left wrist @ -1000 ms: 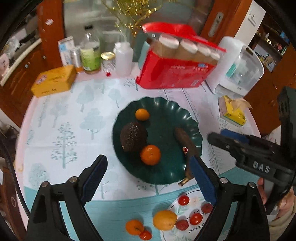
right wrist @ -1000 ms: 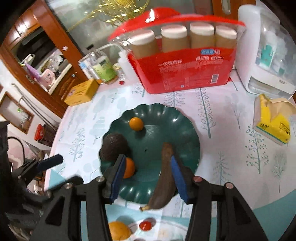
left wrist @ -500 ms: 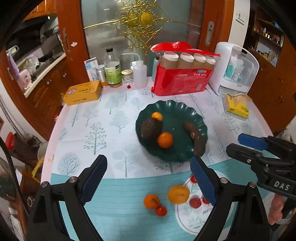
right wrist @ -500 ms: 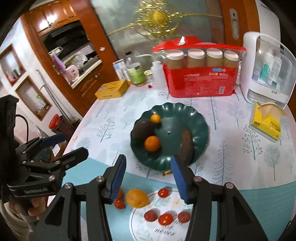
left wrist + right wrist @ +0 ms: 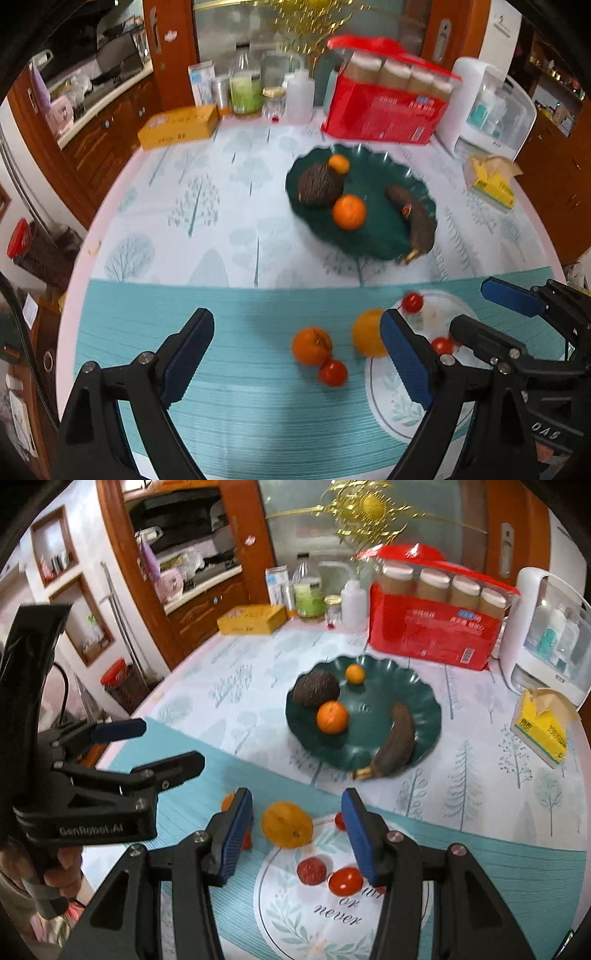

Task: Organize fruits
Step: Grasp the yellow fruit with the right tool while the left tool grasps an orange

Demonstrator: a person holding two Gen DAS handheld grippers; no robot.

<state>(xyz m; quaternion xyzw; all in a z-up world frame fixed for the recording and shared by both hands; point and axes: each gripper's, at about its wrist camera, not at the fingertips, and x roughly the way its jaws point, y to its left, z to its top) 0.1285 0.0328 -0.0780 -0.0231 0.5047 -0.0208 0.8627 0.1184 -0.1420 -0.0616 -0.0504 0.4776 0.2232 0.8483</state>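
A dark green plate (image 5: 424, 698) (image 5: 380, 236) holds an avocado (image 5: 315, 693), two oranges (image 5: 332, 717) (image 5: 355, 674) and a brown banana (image 5: 397, 738). Near the front, a white plate (image 5: 295, 915) (image 5: 391, 410) holds small red tomatoes (image 5: 345, 881) and a lychee (image 5: 311, 871). A yellow-orange fruit (image 5: 287, 824) (image 5: 365, 332), an orange (image 5: 311, 345) and a tomato (image 5: 332, 373) lie on the teal mat. My left gripper (image 5: 295, 354) is open above the mat, over the orange. My right gripper (image 5: 297, 834) is open and empty over the yellow-orange fruit.
At the back stand a red pack of jars (image 5: 436, 627), a white appliance (image 5: 550, 635), bottles (image 5: 310, 594) and a yellow box (image 5: 251, 618). A yellow tissue pack (image 5: 541, 727) lies at the right. The round table's edge (image 5: 92, 206) curves at the left.
Both grippers have pulled back from the green plate toward the table's front. The loose fruit and white plate now lie between the fingers. Both stay open.
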